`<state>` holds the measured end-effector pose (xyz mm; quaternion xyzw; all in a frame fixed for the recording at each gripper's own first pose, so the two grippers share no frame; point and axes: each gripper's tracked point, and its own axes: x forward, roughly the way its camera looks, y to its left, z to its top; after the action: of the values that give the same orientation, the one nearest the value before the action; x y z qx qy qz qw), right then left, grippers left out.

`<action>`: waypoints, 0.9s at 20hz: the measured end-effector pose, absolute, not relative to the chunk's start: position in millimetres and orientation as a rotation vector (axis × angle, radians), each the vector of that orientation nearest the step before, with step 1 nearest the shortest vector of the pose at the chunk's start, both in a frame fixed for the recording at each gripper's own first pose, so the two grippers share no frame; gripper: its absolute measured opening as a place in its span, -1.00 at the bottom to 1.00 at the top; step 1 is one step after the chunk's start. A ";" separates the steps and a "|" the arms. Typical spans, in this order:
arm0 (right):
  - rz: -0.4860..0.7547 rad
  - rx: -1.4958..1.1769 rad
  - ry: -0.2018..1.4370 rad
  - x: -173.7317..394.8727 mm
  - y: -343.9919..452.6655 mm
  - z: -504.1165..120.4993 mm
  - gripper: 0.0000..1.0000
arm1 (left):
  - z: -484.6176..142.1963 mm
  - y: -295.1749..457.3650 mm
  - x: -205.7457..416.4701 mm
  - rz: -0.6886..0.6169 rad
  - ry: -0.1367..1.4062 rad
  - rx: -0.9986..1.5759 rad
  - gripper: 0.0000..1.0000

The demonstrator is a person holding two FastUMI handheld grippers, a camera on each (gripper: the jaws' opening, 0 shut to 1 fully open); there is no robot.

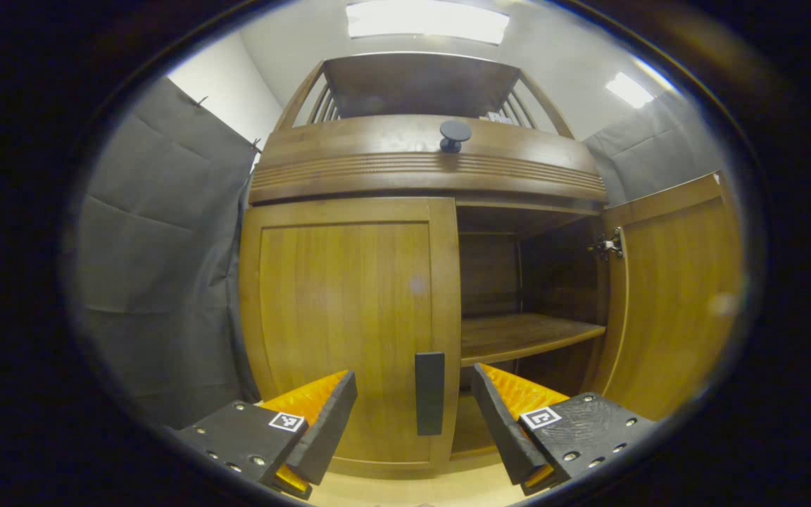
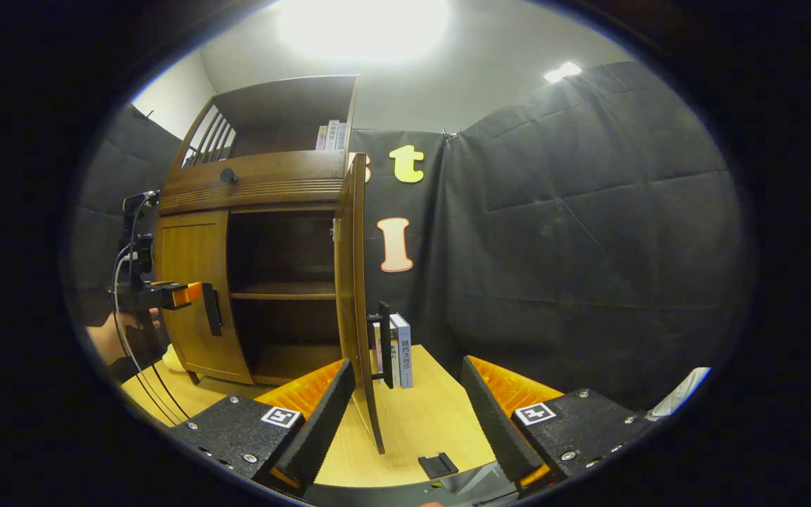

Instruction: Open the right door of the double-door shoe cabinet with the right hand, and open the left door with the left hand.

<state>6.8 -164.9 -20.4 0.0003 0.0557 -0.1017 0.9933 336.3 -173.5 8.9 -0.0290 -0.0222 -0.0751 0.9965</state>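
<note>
The left gripper (image 1: 414, 415) is hovering with its fingers spread wide on either side of the left door's handle (image 1: 429, 393), not touching it, while the right gripper (image 2: 409, 408) is hanging just as open and empty beside the swung-out right door (image 2: 350, 282). The left door (image 1: 349, 324) is sitting shut on the shoe cabinet (image 2: 258, 183) on the table (image 2: 419, 422). I reckon the fingers could close short of that slim handle and slip off, or a crooked pull could drag the cabinet along.

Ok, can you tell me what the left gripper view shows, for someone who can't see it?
The left gripper hangs open before the closed left door, its jaws either side of the door's handle. The right door stands open, showing a bare shelf.
</note>
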 end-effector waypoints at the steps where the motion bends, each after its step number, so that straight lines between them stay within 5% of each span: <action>1: -0.214 0.004 0.120 6.3 -163.6 -22.8 0.89 | 3.0 -173.7 346.5 -0.154 -0.043 -0.057 0.89; 5: -0.236 0.015 0.148 8.3 -155.0 -32.3 0.90 | -19.9 -182.3 385.5 -0.165 0.005 -0.039 1.00; 12: -0.248 0.011 0.167 7.9 -150.0 -36.5 0.89 | -39.3 -209.9 401.3 -0.213 0.057 -0.043 0.35; 16: -0.232 0.014 0.160 9.2 -147.5 -36.2 0.90 | -38.1 -209.1 401.2 -0.193 0.065 -0.043 -0.39; 18: -0.216 0.013 0.152 11.1 -144.9 -34.9 0.89 | -35.3 -207.3 394.7 -0.191 0.074 -0.060 -0.56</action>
<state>11.1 -144.9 -34.9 0.0064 0.0759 -0.1077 0.9913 394.7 -207.3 -35.3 -0.0299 0.0368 -0.0955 0.9943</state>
